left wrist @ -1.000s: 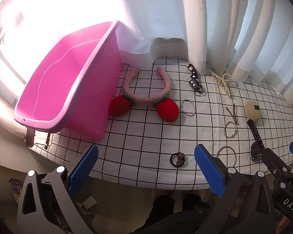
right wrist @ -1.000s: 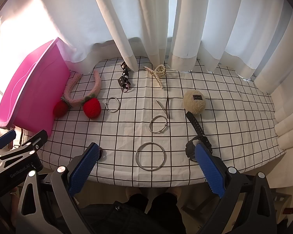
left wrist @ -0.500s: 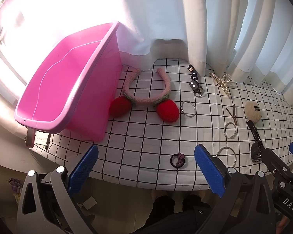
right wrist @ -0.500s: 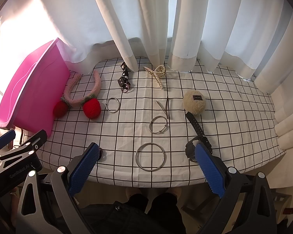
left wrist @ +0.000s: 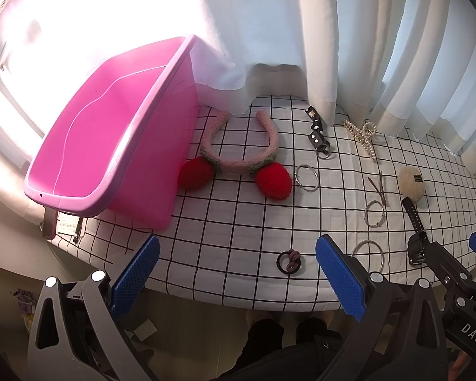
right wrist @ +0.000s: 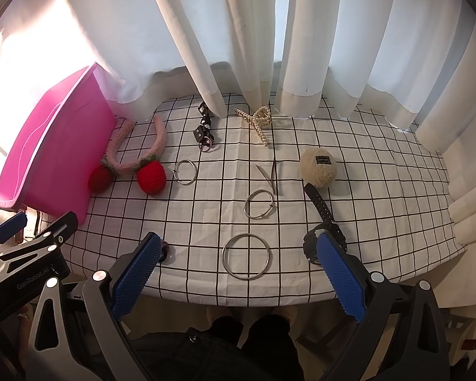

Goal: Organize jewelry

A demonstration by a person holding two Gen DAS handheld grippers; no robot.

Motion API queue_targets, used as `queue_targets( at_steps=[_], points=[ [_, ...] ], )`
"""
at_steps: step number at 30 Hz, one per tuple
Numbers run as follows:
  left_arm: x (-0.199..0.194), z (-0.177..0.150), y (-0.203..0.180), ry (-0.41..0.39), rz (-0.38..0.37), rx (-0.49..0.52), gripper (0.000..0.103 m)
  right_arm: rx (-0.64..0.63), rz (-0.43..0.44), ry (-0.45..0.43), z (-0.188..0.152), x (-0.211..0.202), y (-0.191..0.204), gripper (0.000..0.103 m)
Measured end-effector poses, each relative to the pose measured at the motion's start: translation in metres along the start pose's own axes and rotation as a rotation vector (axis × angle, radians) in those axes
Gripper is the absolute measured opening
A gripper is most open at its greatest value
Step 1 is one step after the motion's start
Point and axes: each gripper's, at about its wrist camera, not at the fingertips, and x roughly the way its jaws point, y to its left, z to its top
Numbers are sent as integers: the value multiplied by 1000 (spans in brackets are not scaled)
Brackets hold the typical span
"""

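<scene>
White curtains hang behind our round table under a white cloth with a black grid (right wrist: 380,190), and sunlight washes out the left side. We take the tall pink plastic bin (left wrist: 111,146) at the table's left edge as the collecting place, which would explain why the pieces lie singly and apart on the cloth to its right.

Just beside the bin lies a fuzzy pink headband with two red pompoms (left wrist: 238,162). Farther from the bin come a small silver ring (right wrist: 186,171), a black studded strap with a metal loop (right wrist: 204,131), a pearl claw clip (right wrist: 257,120), thin brown hairpins (right wrist: 271,177), a hinged silver bangle (right wrist: 259,204), a cream fluffy puff (right wrist: 318,166) and a black watch (right wrist: 320,222). Nearest us sit a large plain silver bangle (right wrist: 246,256) and a dark hair tie with a mauve knot (left wrist: 289,262).

Our left gripper (left wrist: 236,281) and right gripper (right wrist: 238,281) both hover at the near table edge, jaws spread wide, holding nothing; nothing appears sorted yet.
</scene>
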Motion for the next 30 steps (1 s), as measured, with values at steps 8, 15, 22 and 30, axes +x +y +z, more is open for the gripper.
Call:
queue_targets(
  at_steps=[8, 15, 22, 30],
  points=[
    [2, 1, 0, 6, -1, -14, 97, 5, 14, 3, 1, 1, -4, 94],
    [9, -5, -2, 21, -2, -37, 97, 5, 57, 24, 0, 9, -13, 94],
    [34, -23, -1, 73, 10, -79, 97, -2, 125, 41, -9, 25, -30, 94],
    [76, -56, -12, 89, -13, -98, 97, -41, 106, 21, -33, 49, -78, 94]
  ],
)
